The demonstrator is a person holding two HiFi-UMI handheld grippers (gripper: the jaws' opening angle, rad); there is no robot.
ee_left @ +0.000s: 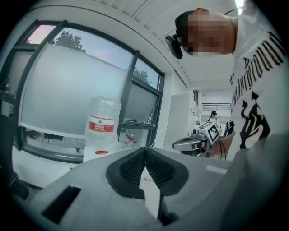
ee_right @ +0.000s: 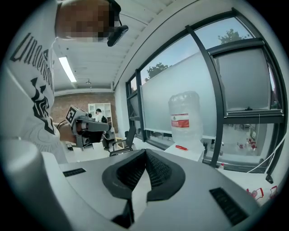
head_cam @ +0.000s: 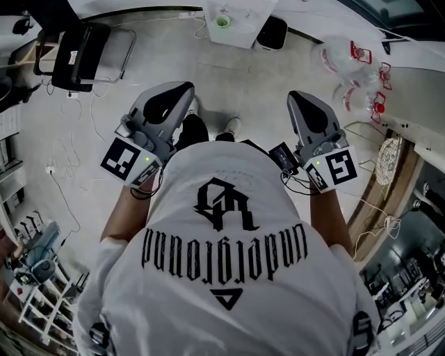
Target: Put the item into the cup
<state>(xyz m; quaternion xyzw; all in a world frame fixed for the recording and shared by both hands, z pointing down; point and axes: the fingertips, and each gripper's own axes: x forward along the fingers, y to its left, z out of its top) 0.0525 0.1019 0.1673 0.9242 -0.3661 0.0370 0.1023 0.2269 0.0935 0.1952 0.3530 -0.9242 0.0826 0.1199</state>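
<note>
I hold both grippers up in front of my chest, pointing away from me. My left gripper (head_cam: 179,90) is shut with nothing between its jaws, and its tips meet in the left gripper view (ee_left: 144,150). My right gripper (head_cam: 302,97) is shut and empty too, its tips closed in the right gripper view (ee_right: 144,152). A small green cup-like thing (head_cam: 222,21) stands on a white stand (head_cam: 243,28) far ahead on the floor. No item for the cup shows in any view.
A large water bottle (ee_left: 103,124) (ee_right: 185,118) stands on a white box by the window. A black chair (head_cam: 83,52) is at the far left. Clear plastic bottles (head_cam: 348,59) lie at the right, and cables trail over the floor (head_cam: 69,160).
</note>
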